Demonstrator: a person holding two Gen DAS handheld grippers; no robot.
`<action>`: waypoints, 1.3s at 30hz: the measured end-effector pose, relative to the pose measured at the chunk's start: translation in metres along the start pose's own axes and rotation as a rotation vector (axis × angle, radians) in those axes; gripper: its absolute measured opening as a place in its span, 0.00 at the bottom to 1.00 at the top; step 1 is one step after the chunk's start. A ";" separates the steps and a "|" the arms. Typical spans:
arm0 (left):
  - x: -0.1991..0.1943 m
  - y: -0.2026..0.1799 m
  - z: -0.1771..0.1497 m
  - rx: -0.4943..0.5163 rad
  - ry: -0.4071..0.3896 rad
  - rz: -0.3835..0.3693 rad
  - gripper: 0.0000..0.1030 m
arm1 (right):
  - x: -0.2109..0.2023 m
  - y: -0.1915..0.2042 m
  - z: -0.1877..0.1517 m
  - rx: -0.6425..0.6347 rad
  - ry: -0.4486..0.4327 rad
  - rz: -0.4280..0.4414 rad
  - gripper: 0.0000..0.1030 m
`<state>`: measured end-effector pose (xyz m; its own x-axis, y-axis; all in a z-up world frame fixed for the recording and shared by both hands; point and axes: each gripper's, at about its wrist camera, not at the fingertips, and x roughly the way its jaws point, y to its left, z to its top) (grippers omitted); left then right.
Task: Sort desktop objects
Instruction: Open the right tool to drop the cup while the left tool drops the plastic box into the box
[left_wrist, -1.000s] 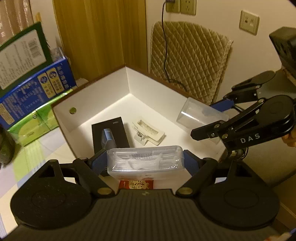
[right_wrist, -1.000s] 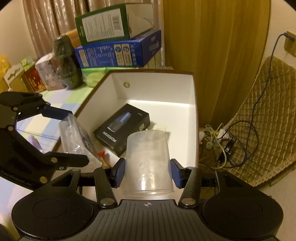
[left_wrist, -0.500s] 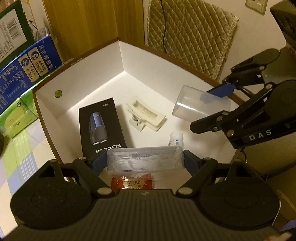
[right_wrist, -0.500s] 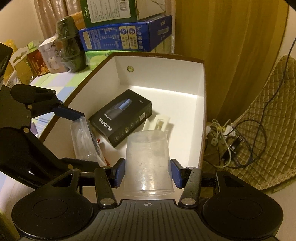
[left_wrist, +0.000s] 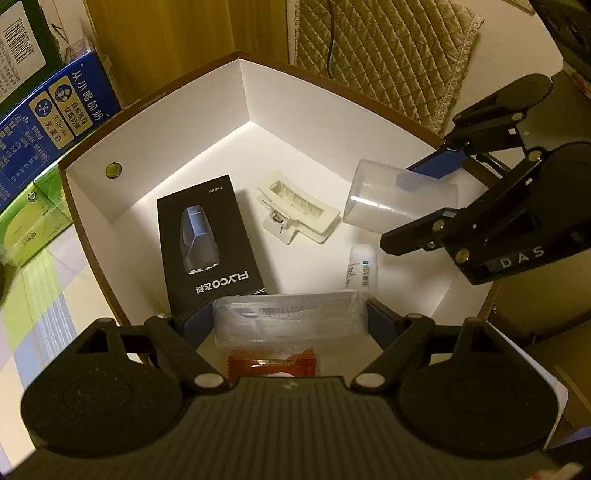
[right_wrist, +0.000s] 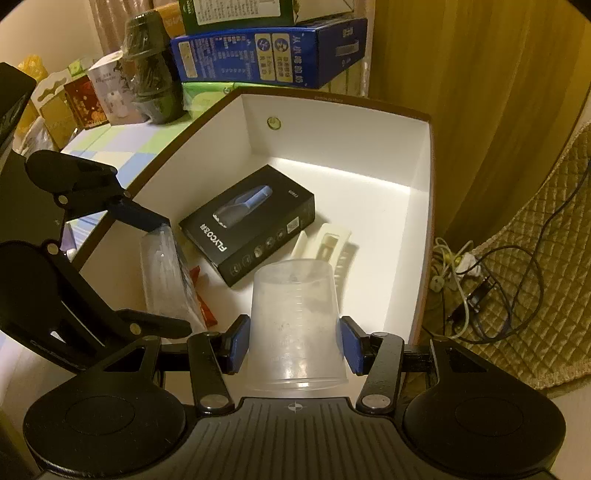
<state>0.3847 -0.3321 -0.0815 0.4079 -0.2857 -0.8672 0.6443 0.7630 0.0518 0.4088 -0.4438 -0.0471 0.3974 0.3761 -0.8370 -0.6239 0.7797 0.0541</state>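
Both grippers have dropped lower over the white box (left_wrist: 155, 122) since the earlier frames; more of its floor shows. Left gripper (left_wrist: 290, 321) clamped wide on clear plastic case (left_wrist: 290, 319), held above a red packet (left_wrist: 273, 363). Right gripper (right_wrist: 293, 343) clamped about half-wide on clear cup (right_wrist: 295, 325), over the box's right side. Black FLYCO box (left_wrist: 207, 247), cream clip (left_wrist: 297, 212), small white bottle (left_wrist: 362, 267) lie inside.

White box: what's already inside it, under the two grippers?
In the white box: a black Flyco carton, a cream hair clip, a small white bottle, and a red packet, mostly hidden by the left gripper's clear case.
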 end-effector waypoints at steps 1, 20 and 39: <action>0.000 0.001 0.000 0.000 0.000 0.003 0.82 | 0.001 0.000 0.000 0.000 0.002 0.002 0.48; -0.011 0.008 0.003 -0.007 -0.021 0.045 0.85 | 0.010 0.017 0.001 -0.057 -0.048 -0.044 0.74; -0.034 0.009 -0.004 -0.031 -0.047 0.056 0.91 | -0.023 0.020 -0.015 -0.025 -0.080 -0.032 0.91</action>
<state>0.3739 -0.3126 -0.0534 0.4729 -0.2684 -0.8392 0.5998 0.7958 0.0836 0.3772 -0.4443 -0.0346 0.4696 0.3906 -0.7918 -0.6261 0.7796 0.0133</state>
